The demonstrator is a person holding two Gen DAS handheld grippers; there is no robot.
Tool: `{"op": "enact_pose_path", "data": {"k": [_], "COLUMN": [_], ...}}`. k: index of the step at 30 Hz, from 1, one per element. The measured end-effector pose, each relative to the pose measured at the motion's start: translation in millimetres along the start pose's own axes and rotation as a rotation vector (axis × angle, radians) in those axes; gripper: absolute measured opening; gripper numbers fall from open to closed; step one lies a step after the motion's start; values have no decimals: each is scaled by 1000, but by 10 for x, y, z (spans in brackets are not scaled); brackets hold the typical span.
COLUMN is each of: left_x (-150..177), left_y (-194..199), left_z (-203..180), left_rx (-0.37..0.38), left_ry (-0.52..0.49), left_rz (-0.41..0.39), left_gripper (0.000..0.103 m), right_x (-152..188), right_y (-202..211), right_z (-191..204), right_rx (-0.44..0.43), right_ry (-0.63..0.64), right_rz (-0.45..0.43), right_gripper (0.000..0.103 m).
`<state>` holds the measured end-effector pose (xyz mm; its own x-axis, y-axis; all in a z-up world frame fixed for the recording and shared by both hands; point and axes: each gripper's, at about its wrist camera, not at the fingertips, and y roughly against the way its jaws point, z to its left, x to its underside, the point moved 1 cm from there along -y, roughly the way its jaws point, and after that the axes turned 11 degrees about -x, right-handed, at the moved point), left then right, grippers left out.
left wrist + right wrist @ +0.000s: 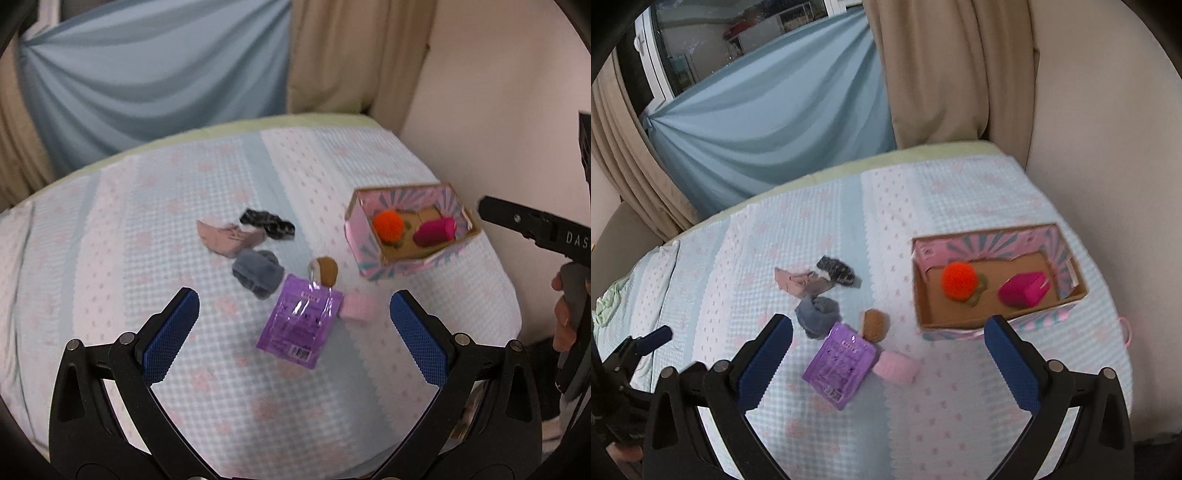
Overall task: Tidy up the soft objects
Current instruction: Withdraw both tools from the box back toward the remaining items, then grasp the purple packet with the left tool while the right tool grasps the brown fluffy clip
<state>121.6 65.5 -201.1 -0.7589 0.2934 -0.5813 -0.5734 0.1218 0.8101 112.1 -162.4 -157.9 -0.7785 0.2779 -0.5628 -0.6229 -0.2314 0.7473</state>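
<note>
Left tool (294, 321) wide apart, blue pads (171, 334) empty, hanging above the bed (110, 221) with its checked blue and pink cover. Right tool (888, 360) also wide apart, nothing between its pads (1012, 363), above the same bed.

On the cover, a small group of soft things near the middle: a purple packet (300, 325) lying flat, a pale pink roll (357, 308) touching its right edge, a brown pad (325, 271) touching its upper corner, a grey cloth bundle (258, 275) just beside it on the left. Farther back, a pink cloth (229, 238) and a black patterned cloth (267, 223), touching each other.

To the right of the group, well apart from it, an open cardboard box (369, 243) with pink and blue striped walls. Inside the box, an orange pompom (387, 223) at the left and a magenta roll (434, 232) at the right, not touching.

In the right wrist view, same layout: packet (838, 365), pale roll (897, 366), brown pad (876, 325), grey bundle (818, 315), box (960, 325) with pompom (959, 280) and magenta roll (1025, 290).

Behind the bed, blue sheet (768, 110) and beige curtains (953, 74).
</note>
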Motion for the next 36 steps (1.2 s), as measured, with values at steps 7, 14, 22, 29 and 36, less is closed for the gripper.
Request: {"op": "enact_pose_path", "data": {"k": [7,14,22,29,36], "left_x": [279,654,917,1012,1047], "left_y": [-867,-1784,-2396,-2682,-2924], "left_z": [-61,-242,-456,-566,-639], "left_rx": [64,80,87,83,71], "left_ry": [-36,-77,-130,-140,-165], "left_rz": [54,92,124,157,192], "left_gripper": [103,103,103,102,94], "right_x": [257,552,658,696,677], "right_y": [-796,-1671,-2406,-2851,-3118], "right_z": [-35,-231,-320,-395,-479], "right_rx": [-49,-136,-197,-196,-181], "right_ry": [-35,-52,-51,-58,-77], "right_rz": [79,154,222,277,320], "right_gripper": [103,89,82,76,55]}}
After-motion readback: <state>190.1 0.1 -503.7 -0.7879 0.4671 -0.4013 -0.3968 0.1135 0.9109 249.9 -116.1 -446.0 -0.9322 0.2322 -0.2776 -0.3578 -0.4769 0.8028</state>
